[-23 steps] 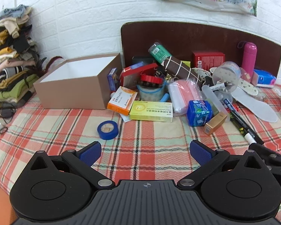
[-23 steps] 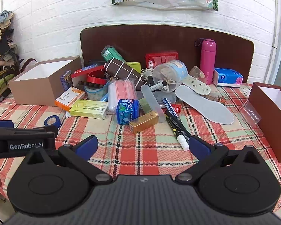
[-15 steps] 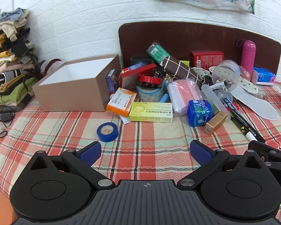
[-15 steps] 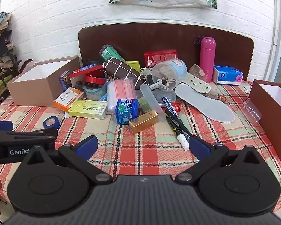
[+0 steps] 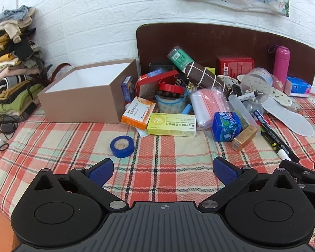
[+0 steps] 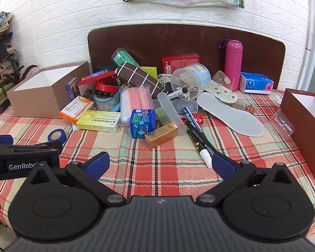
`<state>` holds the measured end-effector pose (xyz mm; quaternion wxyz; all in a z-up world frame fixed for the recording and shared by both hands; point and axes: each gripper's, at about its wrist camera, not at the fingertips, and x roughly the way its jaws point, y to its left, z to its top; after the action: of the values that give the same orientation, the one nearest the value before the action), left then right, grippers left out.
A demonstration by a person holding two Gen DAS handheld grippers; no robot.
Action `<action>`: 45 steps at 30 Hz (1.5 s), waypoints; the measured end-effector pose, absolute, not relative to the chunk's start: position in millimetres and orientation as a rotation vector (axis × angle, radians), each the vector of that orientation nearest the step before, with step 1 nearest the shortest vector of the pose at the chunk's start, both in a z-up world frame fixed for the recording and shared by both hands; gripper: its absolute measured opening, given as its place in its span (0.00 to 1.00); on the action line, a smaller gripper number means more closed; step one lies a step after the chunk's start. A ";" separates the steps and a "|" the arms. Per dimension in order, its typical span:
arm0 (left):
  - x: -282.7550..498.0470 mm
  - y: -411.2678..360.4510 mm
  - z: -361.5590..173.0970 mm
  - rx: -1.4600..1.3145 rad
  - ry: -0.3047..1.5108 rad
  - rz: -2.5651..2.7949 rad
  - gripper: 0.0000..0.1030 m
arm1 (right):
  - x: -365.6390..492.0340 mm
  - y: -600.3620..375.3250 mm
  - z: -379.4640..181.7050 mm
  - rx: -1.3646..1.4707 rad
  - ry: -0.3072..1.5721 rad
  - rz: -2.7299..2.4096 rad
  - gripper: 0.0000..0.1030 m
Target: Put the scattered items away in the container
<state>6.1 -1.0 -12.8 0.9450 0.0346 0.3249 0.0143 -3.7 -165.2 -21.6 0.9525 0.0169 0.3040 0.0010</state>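
An open tan box (image 5: 84,96) with a white inside stands at the back left of the plaid table; it also shows in the right wrist view (image 6: 44,92). A pile of scattered items lies right of it: an orange medicine box (image 5: 138,115), a yellow-green box (image 5: 171,124), a blue pack (image 5: 226,126), a gold box (image 5: 244,138), markers (image 5: 273,134). A blue tape roll (image 5: 122,146) lies alone in front. My left gripper (image 5: 161,171) is open and empty, just short of the tape. My right gripper (image 6: 160,163) is open and empty, before the gold box (image 6: 162,134).
A brown box (image 6: 304,126) with a white inside stands at the right edge. A pink bottle (image 6: 233,65), a tissue pack (image 6: 256,83) and shoe insoles (image 6: 231,113) lie at the back right. A brown board (image 6: 187,42) leans on the wall. Folded clothes (image 5: 10,63) are stacked at left.
Both grippers have edged forward toward the pile, so the items look slightly nearer. Both stay open. Nothing on the table has moved.
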 end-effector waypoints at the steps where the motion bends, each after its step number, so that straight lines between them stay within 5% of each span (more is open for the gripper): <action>1: 6.5 -1.0 -12.7 0.071 0.663 0.028 1.00 | -3.6 -165.1 -21.7 0.035 0.617 0.002 1.00; 45: 32.4 7.2 -19.3 0.053 0.708 0.027 1.00 | 23.7 -160.2 -26.6 0.037 0.652 0.012 1.00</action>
<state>32.4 7.2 -19.3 0.9376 0.0262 0.3464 0.0134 23.7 -160.2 -26.6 0.9471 0.0180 0.3203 0.0059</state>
